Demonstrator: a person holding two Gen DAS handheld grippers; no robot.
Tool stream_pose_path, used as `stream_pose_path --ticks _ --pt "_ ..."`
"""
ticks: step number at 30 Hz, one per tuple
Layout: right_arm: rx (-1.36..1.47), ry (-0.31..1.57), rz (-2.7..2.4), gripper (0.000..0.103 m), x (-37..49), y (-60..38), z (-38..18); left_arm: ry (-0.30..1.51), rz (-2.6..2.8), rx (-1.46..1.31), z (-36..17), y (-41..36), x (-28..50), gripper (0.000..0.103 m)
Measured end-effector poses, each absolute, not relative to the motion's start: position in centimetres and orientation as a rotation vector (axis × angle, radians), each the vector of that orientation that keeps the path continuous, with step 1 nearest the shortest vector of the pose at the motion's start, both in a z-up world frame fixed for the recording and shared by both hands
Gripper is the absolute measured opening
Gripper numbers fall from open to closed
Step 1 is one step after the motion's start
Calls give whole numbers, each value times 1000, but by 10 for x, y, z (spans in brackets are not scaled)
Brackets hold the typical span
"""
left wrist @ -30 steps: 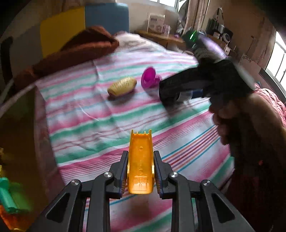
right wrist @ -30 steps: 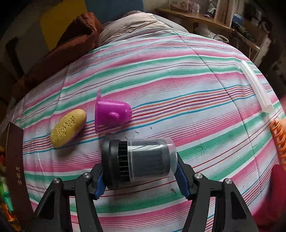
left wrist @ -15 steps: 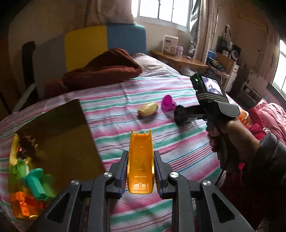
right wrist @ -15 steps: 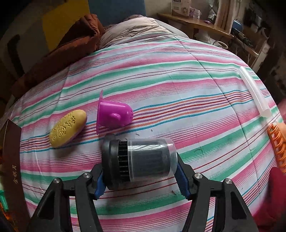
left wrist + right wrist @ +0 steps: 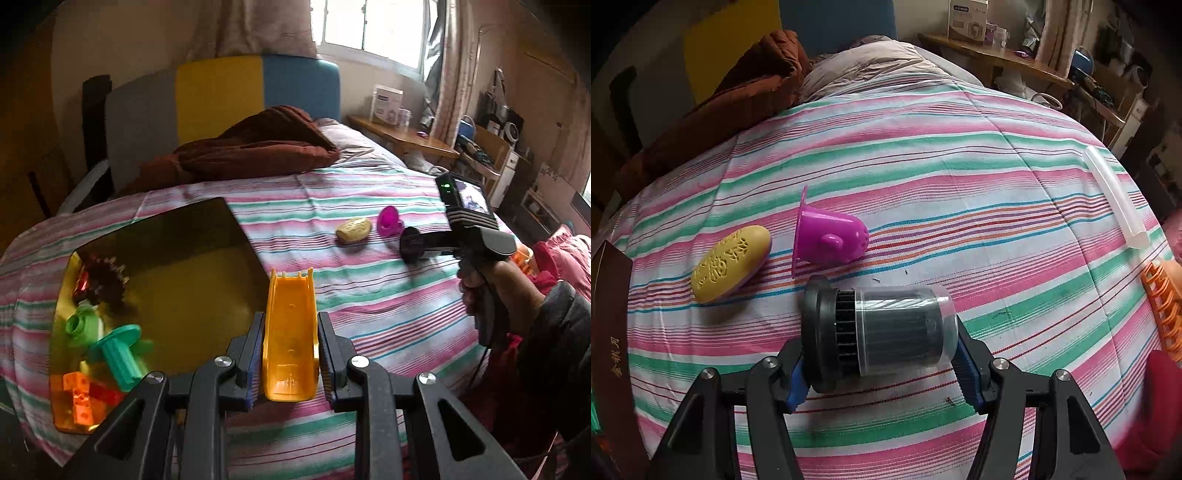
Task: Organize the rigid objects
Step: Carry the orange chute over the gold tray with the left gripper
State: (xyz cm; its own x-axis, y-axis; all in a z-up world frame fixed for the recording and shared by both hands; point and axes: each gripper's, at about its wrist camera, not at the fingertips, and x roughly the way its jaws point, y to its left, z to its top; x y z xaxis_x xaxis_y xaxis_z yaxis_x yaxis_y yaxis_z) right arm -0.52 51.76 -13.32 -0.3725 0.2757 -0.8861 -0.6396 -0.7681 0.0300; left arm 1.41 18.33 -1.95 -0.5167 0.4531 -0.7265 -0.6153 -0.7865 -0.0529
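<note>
orange plastic piece, a smooth hard channel shape w/ raised side walls and small teeth at the far end, is clamped between the pads of the left gripper, in the air just right of the box. black ribbed cylinder, w/ a clear glossy cover over its pleats and a wide black rim, is grasped end to end by the right gripper, low over the striped quilt; i cannot tell if it touches the cloth.

task looks about half done, i judge: inside the box, which has shiny gold walls, lie already a teal spool, a green ring and orange blocks. left outside are the yellow oval w/ embossed pattern, the magenta cup-like part w/ flat flange and small holes, on its side, a whitish translucent tube and an orange grid piece at the edge. quilt is soft, so hard pieces sink a bit.
</note>
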Motion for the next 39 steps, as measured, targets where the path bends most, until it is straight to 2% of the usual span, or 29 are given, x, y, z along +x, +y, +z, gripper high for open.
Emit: stream_pose_path --ticks 39 --pt "-1283 408 2163 64 -7 508 -132 149 2537 -1162 -35 55 -32 26"
